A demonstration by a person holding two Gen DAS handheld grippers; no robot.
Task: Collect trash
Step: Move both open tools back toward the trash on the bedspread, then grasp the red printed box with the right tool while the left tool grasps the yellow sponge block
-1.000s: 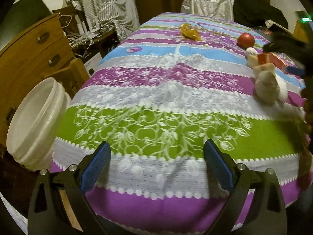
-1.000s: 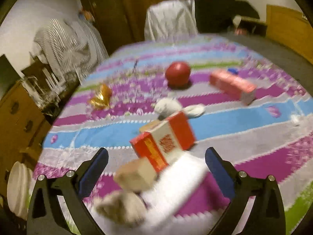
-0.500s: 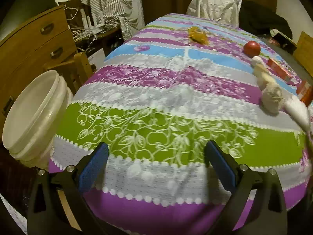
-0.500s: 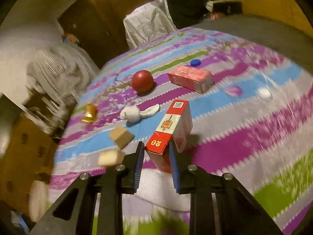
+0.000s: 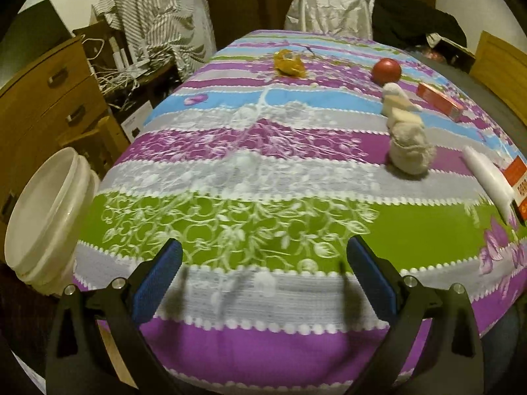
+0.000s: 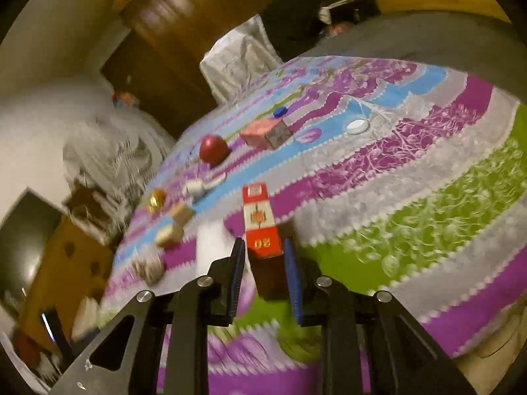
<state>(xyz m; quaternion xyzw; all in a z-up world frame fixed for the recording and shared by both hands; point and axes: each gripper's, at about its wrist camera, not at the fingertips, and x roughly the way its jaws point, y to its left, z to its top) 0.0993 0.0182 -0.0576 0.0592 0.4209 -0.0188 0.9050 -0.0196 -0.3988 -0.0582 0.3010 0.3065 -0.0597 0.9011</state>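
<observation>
Right up close, the right gripper [image 6: 263, 256] had its jaws pinched in on the red and white carton [image 6: 262, 222], pads pressed against its two long sides, the box poking forward out of the grip above the striped desk [image 6: 411, 197]. Firm hold, it looked, though only the near end of the box sat between the pads. The view was smeared and tilted, so that hand was swinging fast.

The left gripper [image 5: 263, 273] hung over the near edge of the desk with its jaws spread wide and nothing between them.

Off the desk's left edge waited the white bucket [image 5: 49, 217], mouth open, which I'd judge to be where the trash goes. That was well apart from the carton, which showed only as a sliver at the far right of the left camera.

Further along the desk lay more to collect: a white tube [image 5: 487, 177], a crumpled beige wad [image 5: 410, 151], small tan blocks [image 6: 179, 220], a gold wrapper [image 5: 289, 63], a red ball [image 5: 386, 70], a second red box [image 6: 265, 133] and a blue cap [image 6: 280, 111].

The risks? A carton gripped by one end could pivot or slide out on a quick swing. The bucket stood below the desk edge, so a release too early would drop the box on the cloth or floor.
</observation>
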